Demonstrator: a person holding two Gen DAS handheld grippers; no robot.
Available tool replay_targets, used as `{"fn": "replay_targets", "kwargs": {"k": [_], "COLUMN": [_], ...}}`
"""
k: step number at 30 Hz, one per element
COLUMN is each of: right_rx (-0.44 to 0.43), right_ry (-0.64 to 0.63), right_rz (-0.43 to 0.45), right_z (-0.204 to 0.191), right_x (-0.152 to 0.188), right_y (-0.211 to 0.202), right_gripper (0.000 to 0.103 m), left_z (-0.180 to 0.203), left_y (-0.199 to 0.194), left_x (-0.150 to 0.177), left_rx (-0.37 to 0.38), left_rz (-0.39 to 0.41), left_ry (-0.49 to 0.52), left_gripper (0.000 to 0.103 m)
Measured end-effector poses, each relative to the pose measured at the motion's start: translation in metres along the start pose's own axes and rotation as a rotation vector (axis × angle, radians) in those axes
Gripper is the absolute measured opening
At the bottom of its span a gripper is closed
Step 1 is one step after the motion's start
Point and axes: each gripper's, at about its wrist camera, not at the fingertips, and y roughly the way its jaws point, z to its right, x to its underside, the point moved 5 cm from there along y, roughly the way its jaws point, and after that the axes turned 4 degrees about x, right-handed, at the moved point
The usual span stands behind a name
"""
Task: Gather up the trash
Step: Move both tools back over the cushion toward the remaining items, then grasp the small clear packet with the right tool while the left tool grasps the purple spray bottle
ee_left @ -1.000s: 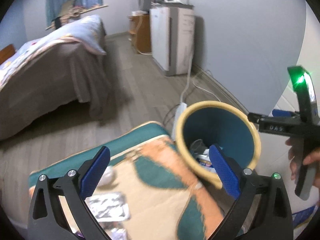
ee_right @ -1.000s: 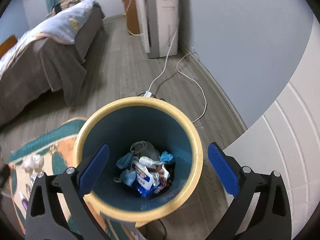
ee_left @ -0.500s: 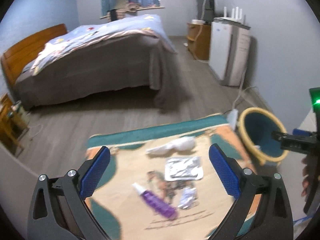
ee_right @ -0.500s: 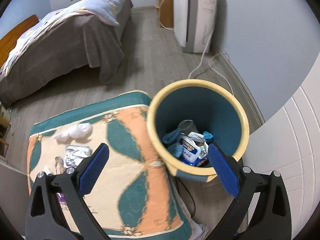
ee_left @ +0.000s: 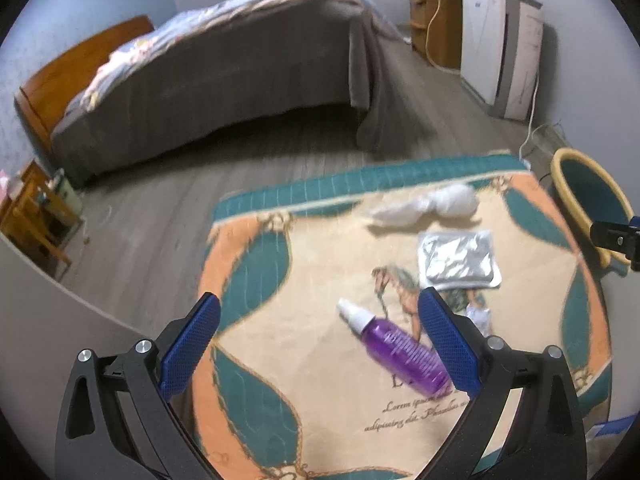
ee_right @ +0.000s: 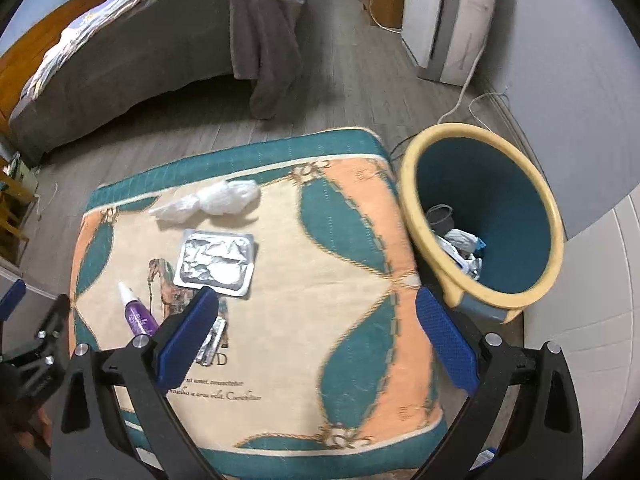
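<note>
The left gripper (ee_left: 318, 344) is spread wide and holds nothing; its two fingers are black plastic struts fixed with silver screws, each faced with a blue pad (ee_left: 188, 344) of fine knurled texture. The right gripper (ee_right: 316, 338) is of the same build, likewise spread wide and empty. Both hang above a padded rectangular cushion (ee_right: 340, 280) covered in woven fabric with teal, orange and cream curved panels, rope-like trim, a horse motif and lines of script. Between the left gripper's fingers in its own view lies a purple translucent spray bottle (ee_left: 400, 350), cylindrical with a white nozzle, flat on its side on the fabric. Just beside it lies a small crumpled foil scrap (ee_right: 212, 340), partly hidden behind a pad in each view. Farther out lies a rectangular silver foil pouch (ee_right: 216, 265), creased and flattened, and beyond it, near the cushion's far edge, a crumpled white plastic bag (ee_right: 212, 200) with a twisted tail. The trash bin (ee_right: 500, 216) stands on the floor against the cushion's right side: a round, flared tub with a pale yellow rim and teal interior, containing crumpled wrappers and a dark cup. The floor (ee_left: 280, 144) is grey wood-grain plank. Beyond it stand a bed (ee_left: 224, 60) draped in grey cloth and a white appliance (ee_right: 448, 20) against the wall.
</note>
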Motion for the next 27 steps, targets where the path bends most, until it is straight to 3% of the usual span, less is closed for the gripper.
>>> {"fn": "replay_targets", "kwargs": {"k": [4, 12, 17, 22, 27], "right_rx": [0.027, 0.043, 0.001, -0.057, -0.081], "right_ry": [-0.080, -0.147, -0.136, -0.029, -0.043], "right_rz": [-0.016, -0.074, -0.132, -0.169, -0.165], "right_z": [-0.029, -0.077, -0.095, -0.093, -0.096], "right_x": [0.012, 0.038, 0.048, 0.051, 0.054], "right_y": [0.019, 0.061, 0.083, 0.100, 0.101], "right_gripper": [0.097, 0.097, 0.082, 0.064, 0.063], "left_z": [-0.002, -0.032, -0.044, -0.048, -0.043], "left_y": [0.004, 0.012, 0.019, 0.022, 0.024], "left_x": [0.005, 0.009, 0.012, 0.012, 0.012], "left_rx": [-0.001, 0.025, 0.038, 0.049, 0.063], "left_rz": [-0.004, -0.025, -0.052, -0.060, -0.063], "left_ry": [0.028, -0.036, -0.066, -0.072, -0.053], "left_gripper": [0.098, 0.098, 0.098, 0.098, 0.098]}}
